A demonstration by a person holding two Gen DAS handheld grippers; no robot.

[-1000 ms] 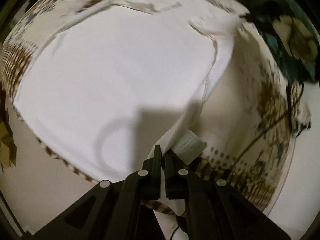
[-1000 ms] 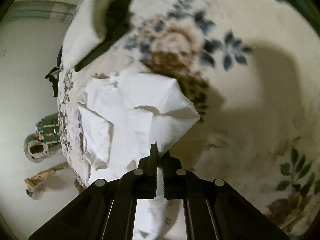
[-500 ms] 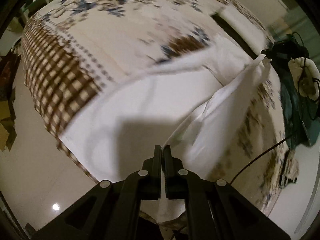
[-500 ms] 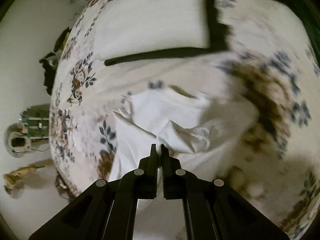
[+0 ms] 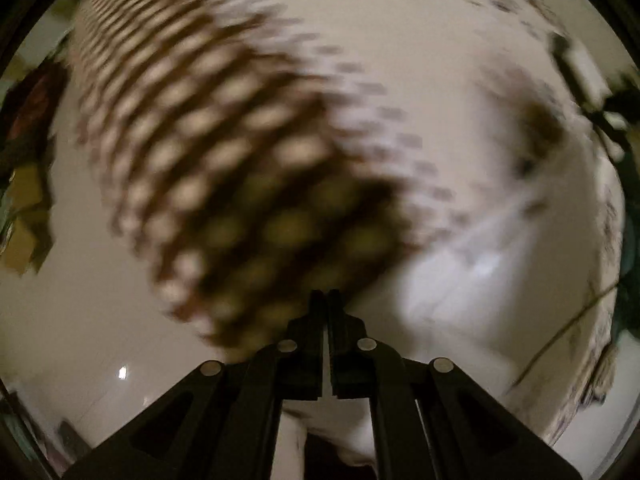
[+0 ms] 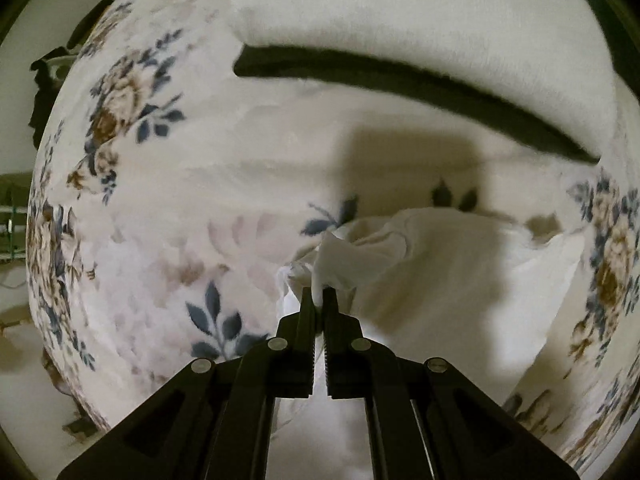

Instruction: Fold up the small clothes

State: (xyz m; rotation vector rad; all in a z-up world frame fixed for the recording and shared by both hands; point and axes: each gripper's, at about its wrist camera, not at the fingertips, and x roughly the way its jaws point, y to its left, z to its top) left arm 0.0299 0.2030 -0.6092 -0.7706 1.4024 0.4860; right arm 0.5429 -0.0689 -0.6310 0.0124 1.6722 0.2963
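A small white garment (image 6: 452, 276) lies rumpled on the floral bedspread (image 6: 168, 208). My right gripper (image 6: 319, 294) is shut on a bunched edge of it. In the left wrist view, which is blurred by motion, the garment (image 5: 472, 296) shows as a white patch at the right, with white cloth showing between and under the fingers. My left gripper (image 5: 325, 298) is shut on that cloth, over the brown checked border (image 5: 240, 184) of the bedspread.
A white pillow (image 6: 420, 20) with a dark band under it lies at the far side of the bed. The bed's edge and pale floor (image 5: 80, 320) are at the left. A thin cable (image 5: 560, 336) hangs at the right.
Both grippers have swung across the bed with the garment still pinched. The left view now faces the checked border instead of the spread white cloth. The garment lies more bunched in the right view.
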